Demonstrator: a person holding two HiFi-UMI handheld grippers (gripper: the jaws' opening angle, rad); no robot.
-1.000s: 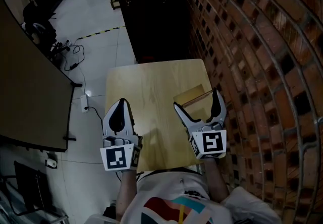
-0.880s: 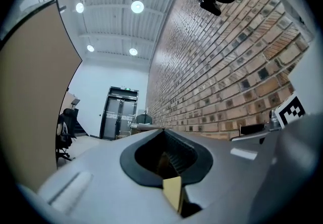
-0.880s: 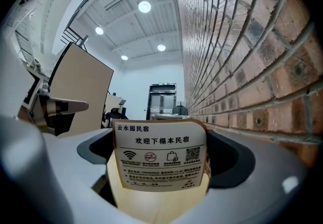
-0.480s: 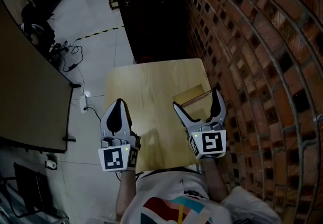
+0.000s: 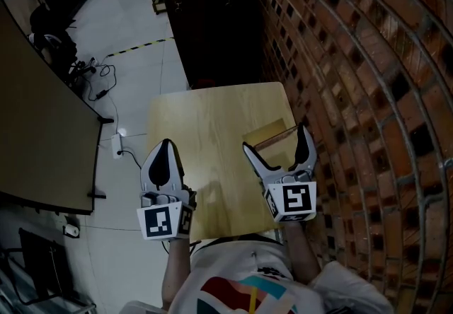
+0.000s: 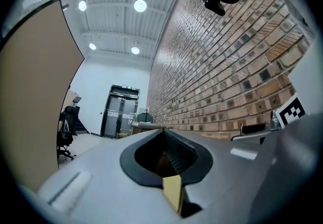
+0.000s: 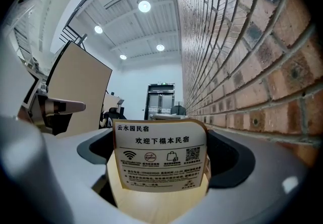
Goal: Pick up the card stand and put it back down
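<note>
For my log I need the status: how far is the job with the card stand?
Done: no step shows as finished. In hand: the right hand-held gripper has its jaws open on either side of the card stand, which rests on the table, not clamped. Remaining, likely: close, lift, set it down. The left hand-held gripper is shut.
</note>
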